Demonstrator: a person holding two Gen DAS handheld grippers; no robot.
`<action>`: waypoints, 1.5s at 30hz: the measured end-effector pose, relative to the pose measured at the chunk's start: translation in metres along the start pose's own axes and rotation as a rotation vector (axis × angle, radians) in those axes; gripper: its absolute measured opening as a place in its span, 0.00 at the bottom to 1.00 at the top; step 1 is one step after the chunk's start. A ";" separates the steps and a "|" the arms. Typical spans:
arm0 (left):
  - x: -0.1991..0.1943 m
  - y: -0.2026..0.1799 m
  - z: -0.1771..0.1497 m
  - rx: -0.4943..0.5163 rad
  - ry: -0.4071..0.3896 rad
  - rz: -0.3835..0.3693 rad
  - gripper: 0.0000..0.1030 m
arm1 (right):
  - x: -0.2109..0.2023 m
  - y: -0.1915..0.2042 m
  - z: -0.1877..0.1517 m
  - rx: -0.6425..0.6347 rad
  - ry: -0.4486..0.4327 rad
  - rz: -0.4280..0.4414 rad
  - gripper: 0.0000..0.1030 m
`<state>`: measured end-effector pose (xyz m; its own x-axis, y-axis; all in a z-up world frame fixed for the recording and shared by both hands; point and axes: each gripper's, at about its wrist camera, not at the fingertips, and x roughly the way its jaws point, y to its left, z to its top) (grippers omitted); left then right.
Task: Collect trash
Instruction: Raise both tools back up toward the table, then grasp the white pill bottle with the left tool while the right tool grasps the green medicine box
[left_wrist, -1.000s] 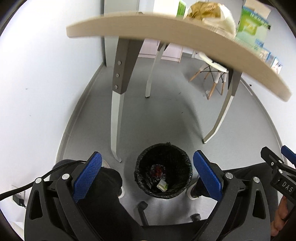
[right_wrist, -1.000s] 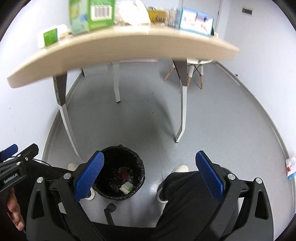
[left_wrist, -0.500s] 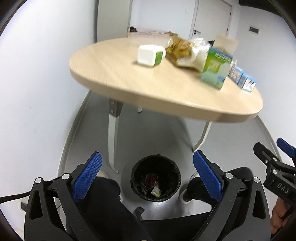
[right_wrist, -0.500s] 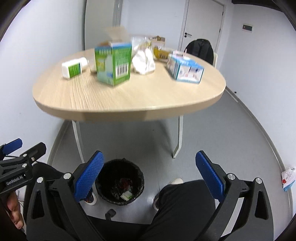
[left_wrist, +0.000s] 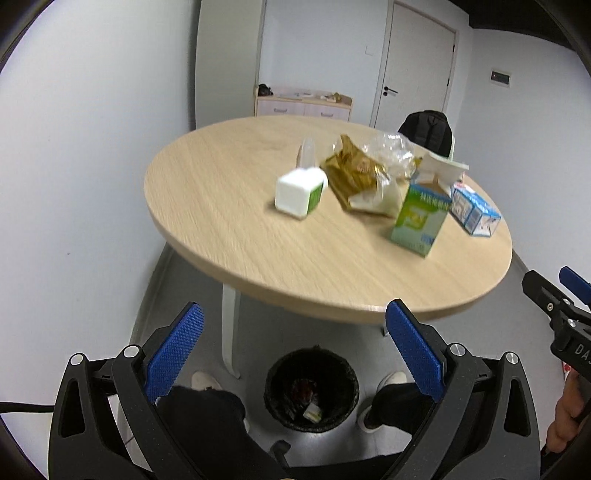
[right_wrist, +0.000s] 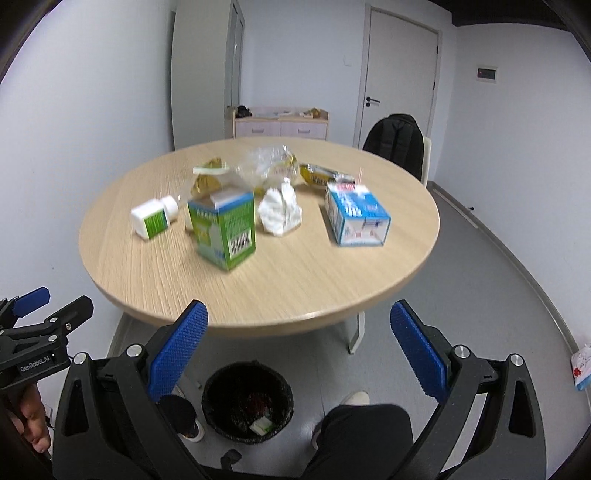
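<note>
a: both tools are up over the table edge. the left gripper has its blue pads spread wide, nothing between them.

b: same on the other side. the right gripper is spread wide and empty too.

a: where's the trash?

b: all ahead of the tools, on the round wooden table. nearest the right gripper, straight ahead and a touch left, a green carton stands upright with its top torn open. a crumpled white tissue sits just right of it.

a: further right?

b: a blue and white carton lying on its side, with a straw poking up at its far end. behind those, a clear plastic bag and yellow wrappers, somewhat blurred.

a: from the left gripper, a white bottle with a green label lies on its side ahead, well left of the green carton. a gold snack wrapper lies between them, a bit further back.

b: and the bin?

a: a black-lined trash bin sits on the floor right below, framed between the left gripper's fingers, between the person's shoes. there are a few scraps inside.

b: it's below the right gripper too, nearer its left finger.
</note>
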<state>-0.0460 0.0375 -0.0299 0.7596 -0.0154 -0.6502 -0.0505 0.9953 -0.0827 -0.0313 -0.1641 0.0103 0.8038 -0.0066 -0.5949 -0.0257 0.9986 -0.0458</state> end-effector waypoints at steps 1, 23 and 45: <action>0.002 0.001 0.004 0.001 -0.003 0.003 0.94 | 0.000 0.000 0.003 -0.002 -0.007 0.001 0.92; 0.116 0.011 0.081 0.040 0.032 0.001 0.94 | 0.102 0.014 0.053 -0.040 0.014 0.131 0.92; 0.170 -0.004 0.108 0.074 0.110 -0.024 0.46 | 0.138 0.056 0.067 -0.134 0.059 0.289 0.43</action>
<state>0.1529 0.0414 -0.0587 0.6842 -0.0461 -0.7278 0.0181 0.9988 -0.0462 0.1179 -0.1053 -0.0200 0.7160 0.2689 -0.6443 -0.3288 0.9440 0.0285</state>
